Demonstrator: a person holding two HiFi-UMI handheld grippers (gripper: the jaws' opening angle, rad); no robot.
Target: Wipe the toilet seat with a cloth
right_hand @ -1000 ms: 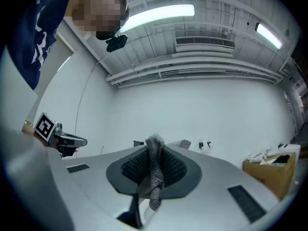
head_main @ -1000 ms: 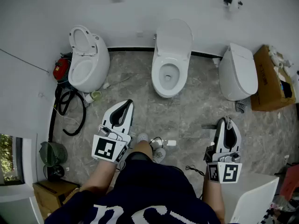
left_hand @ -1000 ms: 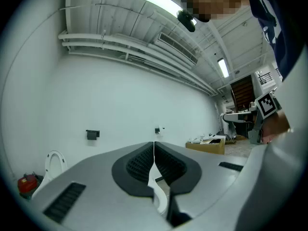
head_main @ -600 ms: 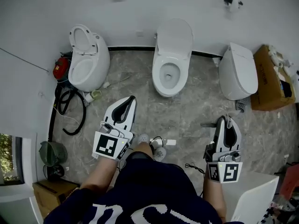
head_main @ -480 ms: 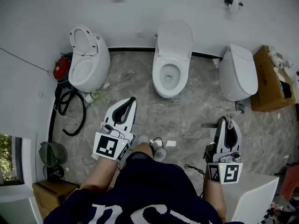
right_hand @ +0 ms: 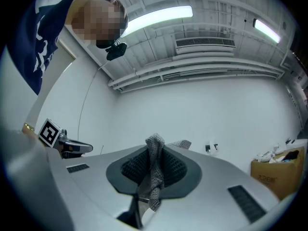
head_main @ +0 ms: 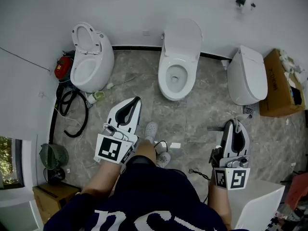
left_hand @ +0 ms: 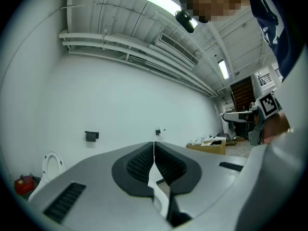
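At your far left, by the wall, stands a toilet [head_main: 90, 59] with its lid up. Your left claw [head_main: 135, 101] is clenched on nothing — tips pressed together, over the floor [head_main: 202, 114]. Ahead, between your claws, the middle toilet [head_main: 178, 42] is open, its seat [head_main: 164, 79] well apart from both. Your right claw [head_main: 235, 123] pinches the grey cloth [right_hand: 153, 174] — a fold sticks up past the tips. Further right sit a closed toilet [head_main: 247, 76] and a box [head_main: 278, 83].

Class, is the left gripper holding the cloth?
No, the left gripper is shut on nothing; the cloth sits clamped in the right gripper.
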